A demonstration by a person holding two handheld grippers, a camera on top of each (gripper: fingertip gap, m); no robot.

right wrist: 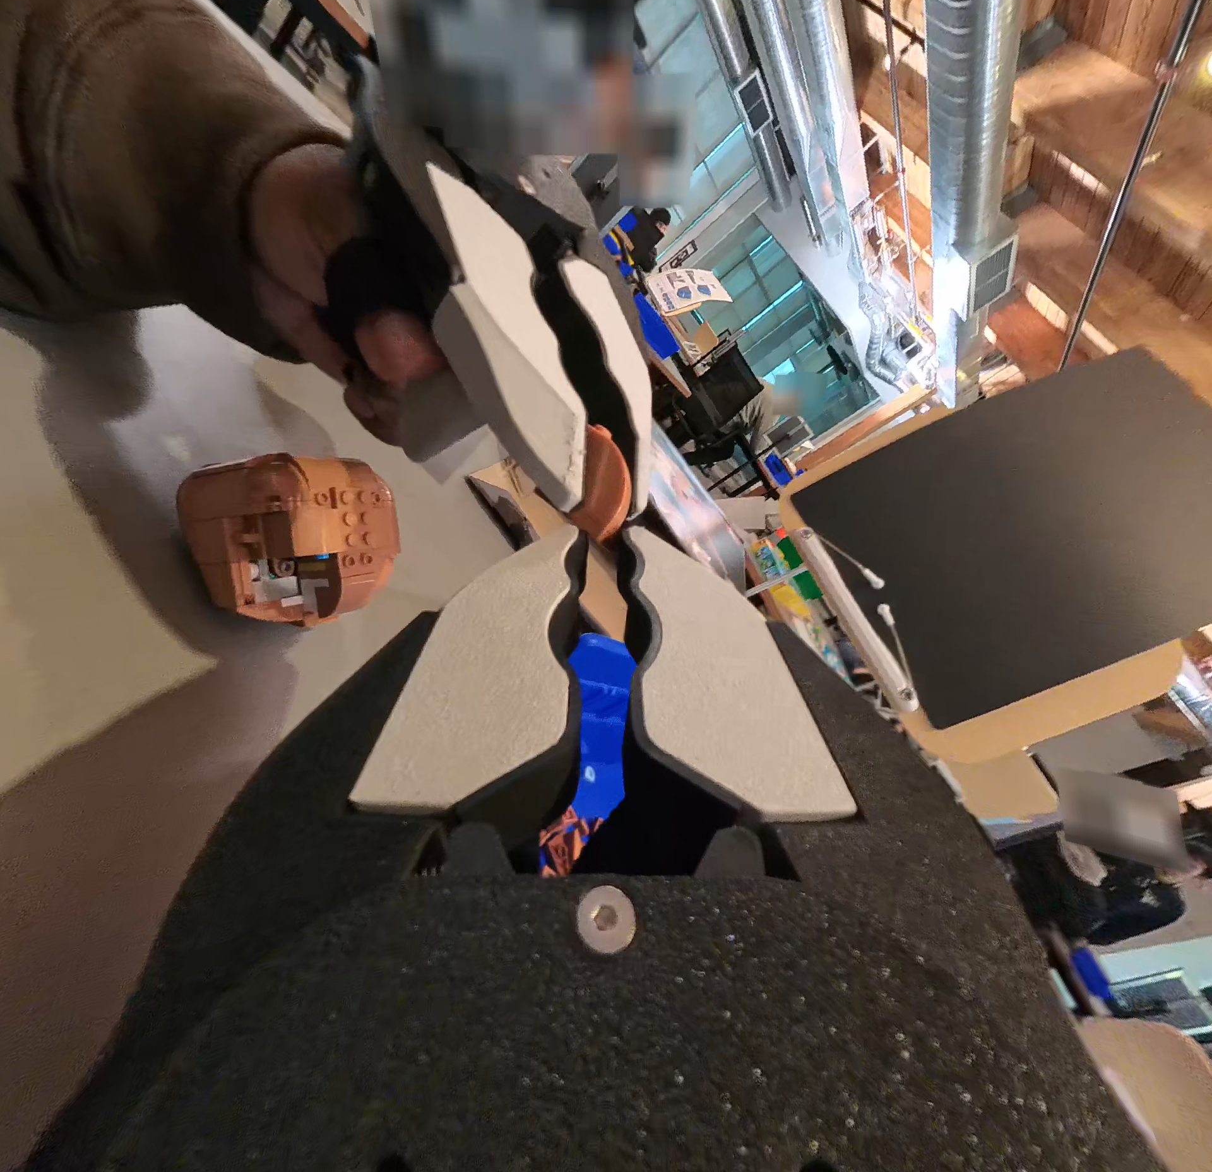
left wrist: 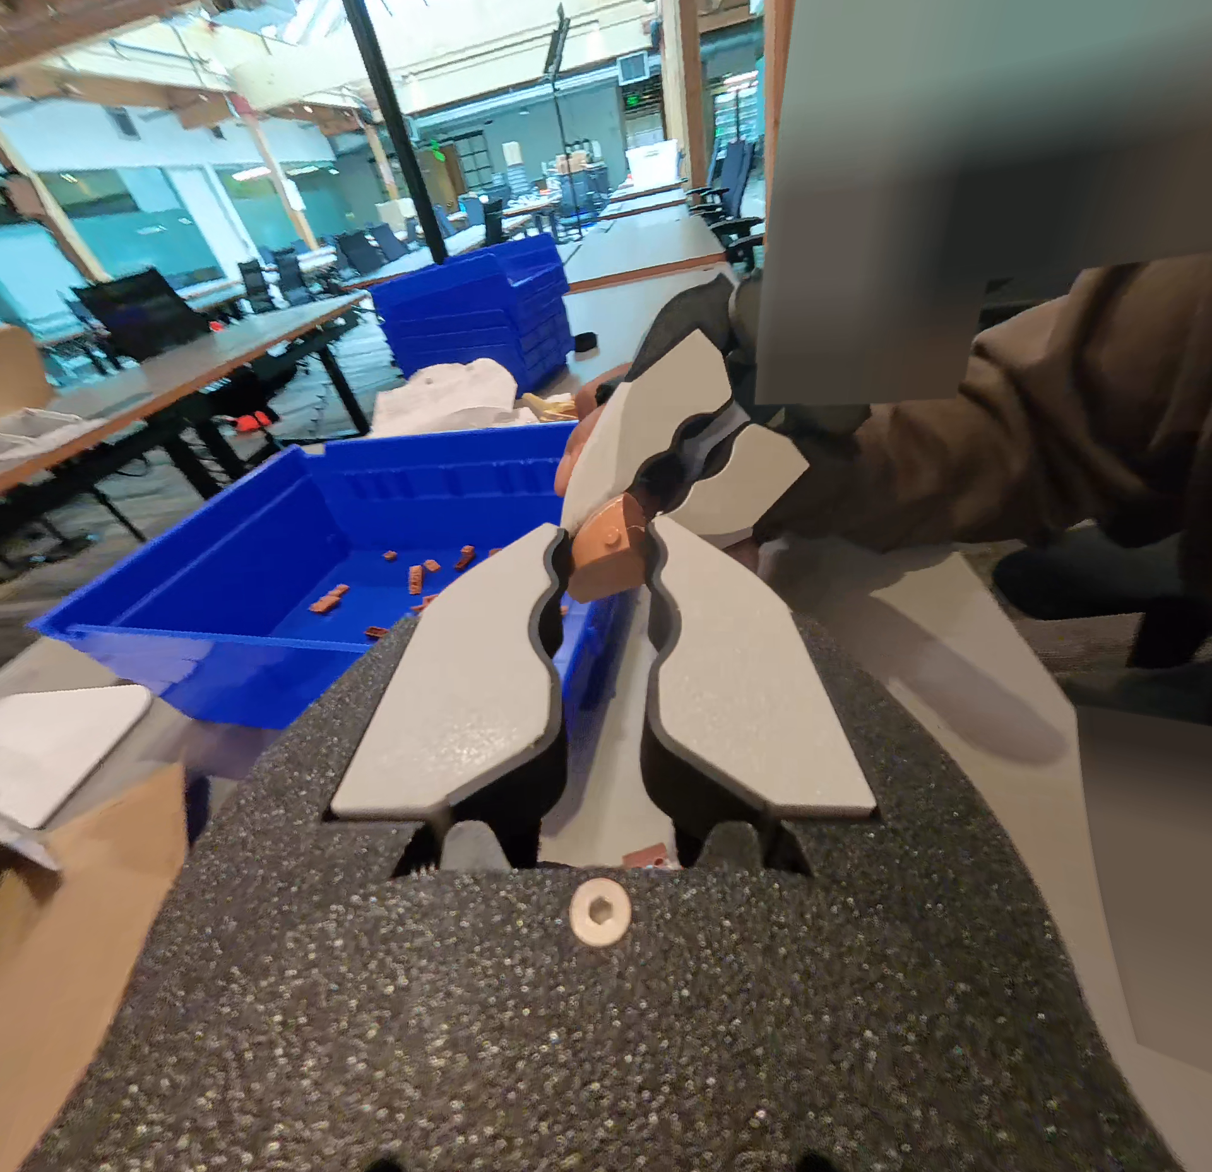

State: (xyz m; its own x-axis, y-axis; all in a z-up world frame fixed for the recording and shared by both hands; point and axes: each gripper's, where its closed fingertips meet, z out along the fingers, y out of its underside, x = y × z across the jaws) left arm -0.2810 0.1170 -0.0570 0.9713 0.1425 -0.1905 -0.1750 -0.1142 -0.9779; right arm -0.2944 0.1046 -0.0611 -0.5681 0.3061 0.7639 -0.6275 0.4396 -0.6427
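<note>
Above blue bin, both grippers pinching brick

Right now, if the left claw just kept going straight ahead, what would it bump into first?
Probably the right claw: its tips meet the same brown toy brick piece that the left claw holds. Depth is hard to judge.

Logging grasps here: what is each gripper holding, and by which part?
Both grip the same tan brick piece. The left gripper pinches its lower sides at the fingertips; the right gripper pinches its upper end. It is clear of the blue bin.
</note>
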